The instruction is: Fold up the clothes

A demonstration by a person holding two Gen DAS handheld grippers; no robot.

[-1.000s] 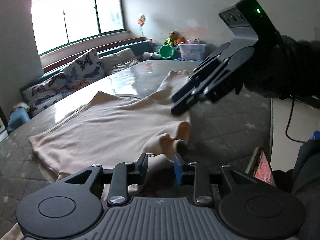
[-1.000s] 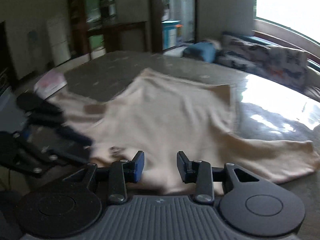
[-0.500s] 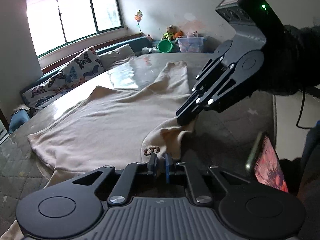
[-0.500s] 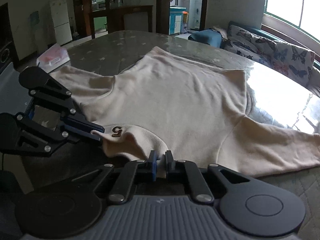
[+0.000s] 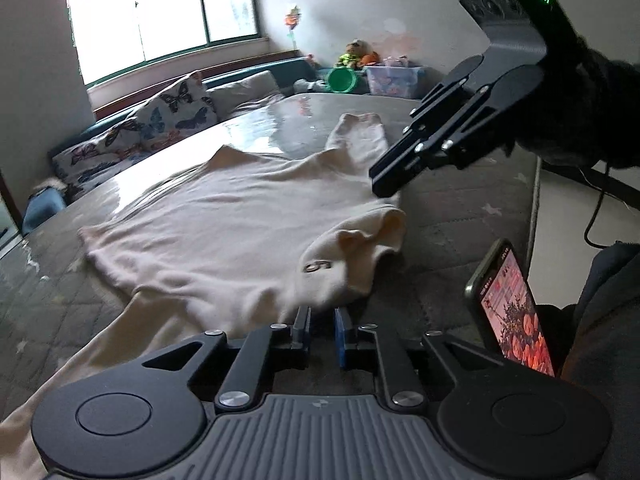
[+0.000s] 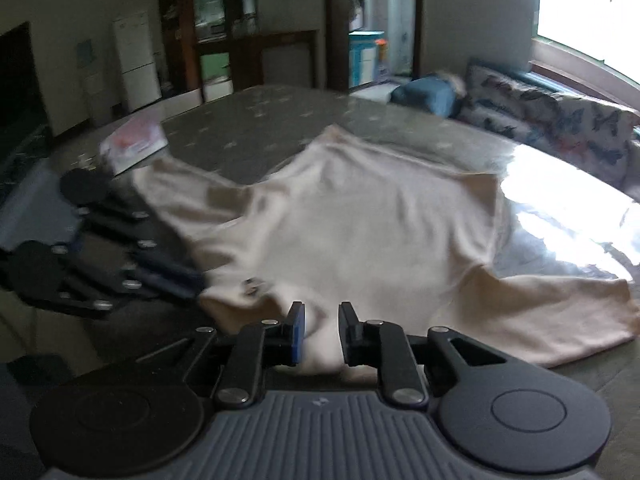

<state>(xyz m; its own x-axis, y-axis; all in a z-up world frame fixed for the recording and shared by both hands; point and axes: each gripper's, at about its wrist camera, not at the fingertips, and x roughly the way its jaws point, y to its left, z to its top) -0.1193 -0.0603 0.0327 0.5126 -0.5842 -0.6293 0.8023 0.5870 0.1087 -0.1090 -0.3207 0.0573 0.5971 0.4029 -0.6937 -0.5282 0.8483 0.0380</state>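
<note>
1. Sweater, cream, lies spread flat on the counter; its near sleeve is cut off below the left view.
2. Right view is motion-blurred, so the collar edge is hard to make out.
3. Left claw is released, just short of the collar.
4. Right claw is released, cloth showing between its fingers.

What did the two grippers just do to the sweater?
Both let go: half a second ago the left gripper and right gripper were pinched shut on the sweater's collar edge; now their fingers are apart and the collar has dropped. The sweater stayed spread on the table.
</note>
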